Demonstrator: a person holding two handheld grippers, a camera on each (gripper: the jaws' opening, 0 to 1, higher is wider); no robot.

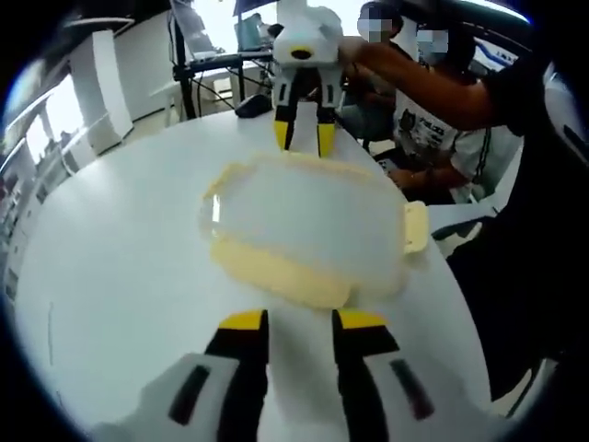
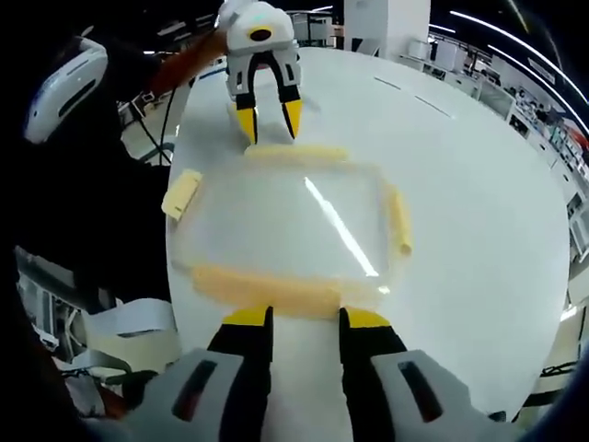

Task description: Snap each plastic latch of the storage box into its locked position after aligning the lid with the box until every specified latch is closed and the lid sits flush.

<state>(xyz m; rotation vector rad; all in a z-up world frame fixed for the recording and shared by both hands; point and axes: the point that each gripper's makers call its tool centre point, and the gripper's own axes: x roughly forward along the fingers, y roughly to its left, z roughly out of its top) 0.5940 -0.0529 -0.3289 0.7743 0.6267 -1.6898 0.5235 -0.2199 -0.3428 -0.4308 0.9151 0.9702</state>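
Observation:
A clear storage box [image 1: 308,221] with its lid on rests on a white table [image 1: 120,276]. Pale yellow latches line its four sides. The latch [image 1: 416,226] on one short side sticks outward, the same latch [image 2: 181,193] at the left in the right gripper view. The long latch [image 1: 285,276] facing my left gripper [image 1: 302,322] lies along the box's side, just beyond the open jaws. My right gripper [image 2: 306,319] is open too, close to the opposite long latch [image 2: 267,290]. Each gripper faces the other across the box [image 2: 294,226]: right gripper [image 1: 304,136], left gripper [image 2: 269,118].
People sit at the table's far edge [image 1: 433,101], and a dark sleeve reaches toward the right gripper. A white headset-like object [image 2: 64,78] is at upper left. Papers [image 2: 138,322] lie off the table's edge. Desks and chairs stand behind.

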